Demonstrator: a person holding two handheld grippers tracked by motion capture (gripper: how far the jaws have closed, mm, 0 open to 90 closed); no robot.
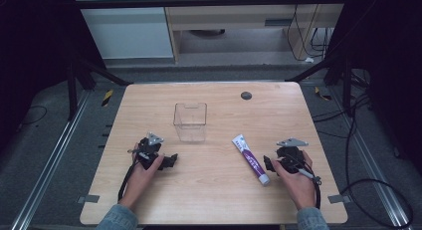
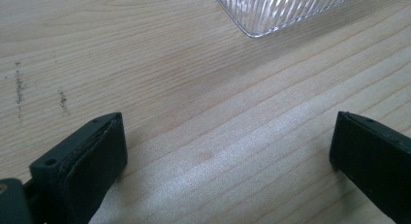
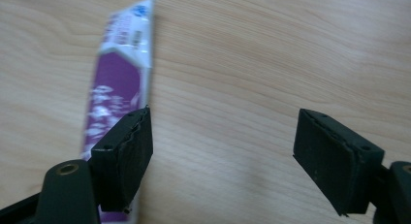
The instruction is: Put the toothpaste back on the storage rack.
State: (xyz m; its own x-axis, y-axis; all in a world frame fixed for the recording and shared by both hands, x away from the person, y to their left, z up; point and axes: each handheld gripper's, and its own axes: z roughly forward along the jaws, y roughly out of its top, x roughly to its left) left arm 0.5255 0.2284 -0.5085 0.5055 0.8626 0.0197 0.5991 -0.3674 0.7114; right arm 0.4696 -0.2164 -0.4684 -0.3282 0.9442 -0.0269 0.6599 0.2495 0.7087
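A: What is the right gripper (image 3: 223,151) doing?

B: Its jaws stand wide apart over bare wood, gripping nothing. The tube (image 3: 118,83) lies just outside one jaw, flat on the table (image 1: 209,190).

A: How does the tube look?

B: Purple body with white lettering, a white crimped end with a blue mark, and a white cap at the near end; it lies slanted, right of the clear container (image 1: 190,121).

A: The left gripper (image 2: 228,156)?

B: Also wide open, empty, near that container
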